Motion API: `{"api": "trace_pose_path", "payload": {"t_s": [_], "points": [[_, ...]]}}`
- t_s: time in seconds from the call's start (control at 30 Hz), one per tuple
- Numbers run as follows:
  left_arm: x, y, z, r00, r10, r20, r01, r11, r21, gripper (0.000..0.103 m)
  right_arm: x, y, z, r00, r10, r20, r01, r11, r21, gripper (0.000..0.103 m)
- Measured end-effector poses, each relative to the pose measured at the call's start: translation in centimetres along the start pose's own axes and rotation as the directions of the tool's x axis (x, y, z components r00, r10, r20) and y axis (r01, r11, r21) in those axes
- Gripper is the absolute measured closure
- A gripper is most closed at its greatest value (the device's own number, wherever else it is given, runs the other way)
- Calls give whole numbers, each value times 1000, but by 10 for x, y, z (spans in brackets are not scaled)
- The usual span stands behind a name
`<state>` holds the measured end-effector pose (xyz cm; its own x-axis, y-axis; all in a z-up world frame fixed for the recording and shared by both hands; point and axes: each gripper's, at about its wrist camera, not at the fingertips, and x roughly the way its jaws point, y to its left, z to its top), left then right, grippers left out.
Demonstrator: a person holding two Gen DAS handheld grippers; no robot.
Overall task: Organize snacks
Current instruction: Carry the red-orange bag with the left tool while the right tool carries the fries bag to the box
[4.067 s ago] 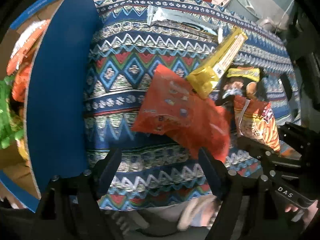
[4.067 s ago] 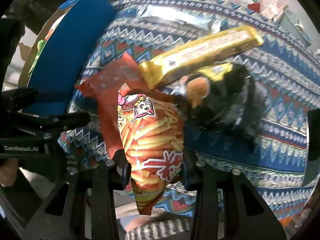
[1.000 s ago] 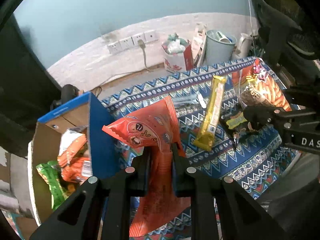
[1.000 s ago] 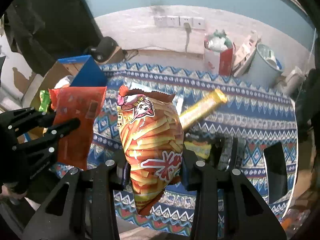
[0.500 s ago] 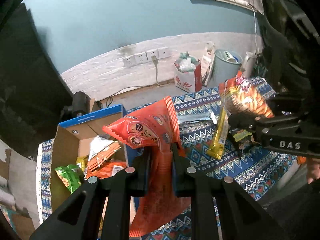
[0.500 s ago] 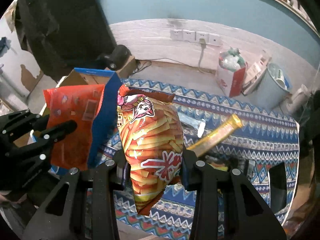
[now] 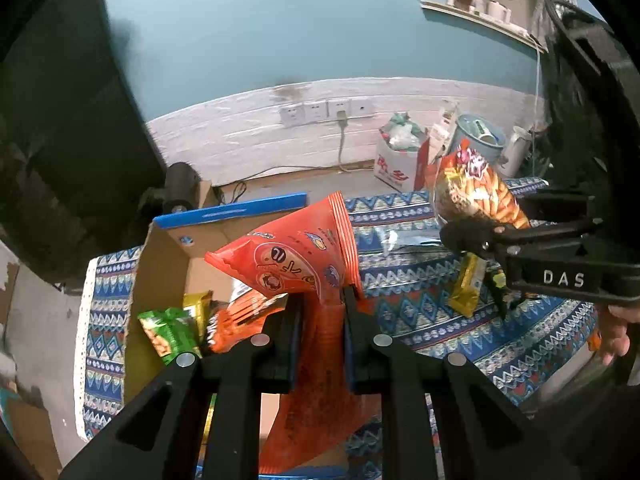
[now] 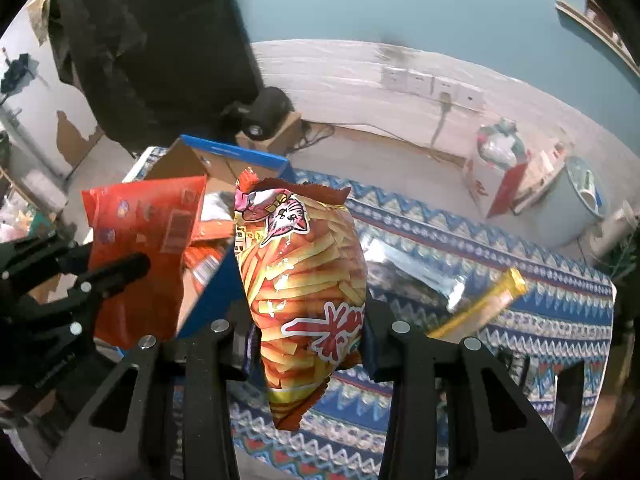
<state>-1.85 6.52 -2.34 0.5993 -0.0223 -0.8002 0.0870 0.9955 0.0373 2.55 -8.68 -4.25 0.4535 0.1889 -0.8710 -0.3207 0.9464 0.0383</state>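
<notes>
My left gripper is shut on a flat red snack packet and holds it above the open cardboard box with blue flaps, which holds green, yellow and orange packets. My right gripper is shut on an orange fries bag with a cat picture, held in the air to the right of the box. The red packet and left gripper show at the left of the right wrist view; the fries bag and right gripper show at the right of the left wrist view.
On the patterned blue cloth lie a long yellow bar packet, a silver packet and a dark packet. Behind the table are a white-brick wall with sockets, a red-white box and a grey bucket.
Both grippers have risen and moved left with their packets. The box now lies under the left gripper's red packet, and its inside shows more fully.
</notes>
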Motion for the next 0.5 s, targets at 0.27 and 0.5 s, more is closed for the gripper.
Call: {"api": "trace_pose_path", "payload": {"t_s": [0.27, 0.5], "points": [[5, 39, -10, 1000, 25, -19, -26, 998, -56, 86, 21, 35, 23, 999, 38, -12, -38, 999, -34, 65], [18, 67, -23, 998, 28, -62, -34, 994, -101, 86, 41, 62, 40, 997, 70, -31, -72, 996, -49, 65]]}}
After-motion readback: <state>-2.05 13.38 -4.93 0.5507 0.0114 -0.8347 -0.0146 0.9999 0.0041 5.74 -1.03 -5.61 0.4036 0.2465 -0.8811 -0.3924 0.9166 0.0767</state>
